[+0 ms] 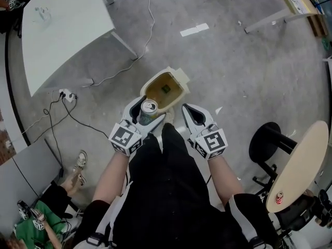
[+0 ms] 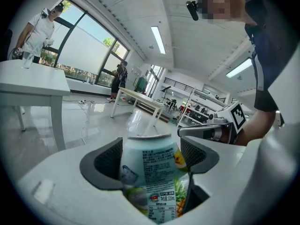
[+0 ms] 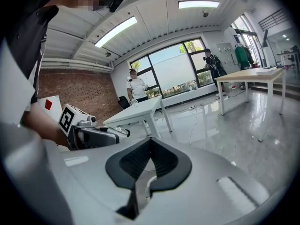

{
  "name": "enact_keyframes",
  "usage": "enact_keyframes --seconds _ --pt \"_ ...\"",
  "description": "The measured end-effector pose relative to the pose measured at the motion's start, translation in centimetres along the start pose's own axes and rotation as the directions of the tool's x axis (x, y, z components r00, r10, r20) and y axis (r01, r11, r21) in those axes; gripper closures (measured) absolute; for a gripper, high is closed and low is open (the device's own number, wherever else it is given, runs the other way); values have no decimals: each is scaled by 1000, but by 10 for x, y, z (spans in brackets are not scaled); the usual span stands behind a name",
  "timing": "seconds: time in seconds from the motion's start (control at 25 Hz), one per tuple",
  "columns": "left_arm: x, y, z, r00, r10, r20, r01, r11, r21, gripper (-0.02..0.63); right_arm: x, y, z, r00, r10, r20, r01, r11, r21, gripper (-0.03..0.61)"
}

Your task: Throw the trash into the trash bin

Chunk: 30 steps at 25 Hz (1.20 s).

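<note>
Pale-green can [image 1: 149, 108] is pinched upright in the left gripper [image 1: 149, 113]. Its place over the near rim of the open beige trash bin [image 1: 178, 77] is shown only in the head view. Right gripper [image 3: 149, 161] is seen pressed together, empty.

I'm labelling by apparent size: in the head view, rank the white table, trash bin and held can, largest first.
1. white table
2. trash bin
3. can in the left gripper
The can is nearest the camera, yet looks smallest, so the order is safe.

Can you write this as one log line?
left gripper: shut on can | right gripper: shut, empty | trash bin: open, past can
</note>
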State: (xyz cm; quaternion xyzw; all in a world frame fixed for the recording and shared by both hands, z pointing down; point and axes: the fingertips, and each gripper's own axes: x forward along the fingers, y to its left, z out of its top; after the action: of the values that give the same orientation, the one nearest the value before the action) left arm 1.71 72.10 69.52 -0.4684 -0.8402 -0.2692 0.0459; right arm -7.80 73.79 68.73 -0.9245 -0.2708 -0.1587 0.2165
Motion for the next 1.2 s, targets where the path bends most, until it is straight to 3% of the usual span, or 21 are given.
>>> enact_keyframes --seconds 0.52,0.84,1.2 --pt "26 17 -80 986 -45 -159 39 998 -40 224 15 3 -72 994 -48 -96 59 991 119 574" --pt "64 34 -103 978 -33 -206 19 997 -72 222 11 -8 -78 991 -91 -101 106 982 155 574" --pt "101 53 -127 960 -20 -281 18 1000 -10 221 -3 -27 -88 985 -129 -113 148 972 181 574"
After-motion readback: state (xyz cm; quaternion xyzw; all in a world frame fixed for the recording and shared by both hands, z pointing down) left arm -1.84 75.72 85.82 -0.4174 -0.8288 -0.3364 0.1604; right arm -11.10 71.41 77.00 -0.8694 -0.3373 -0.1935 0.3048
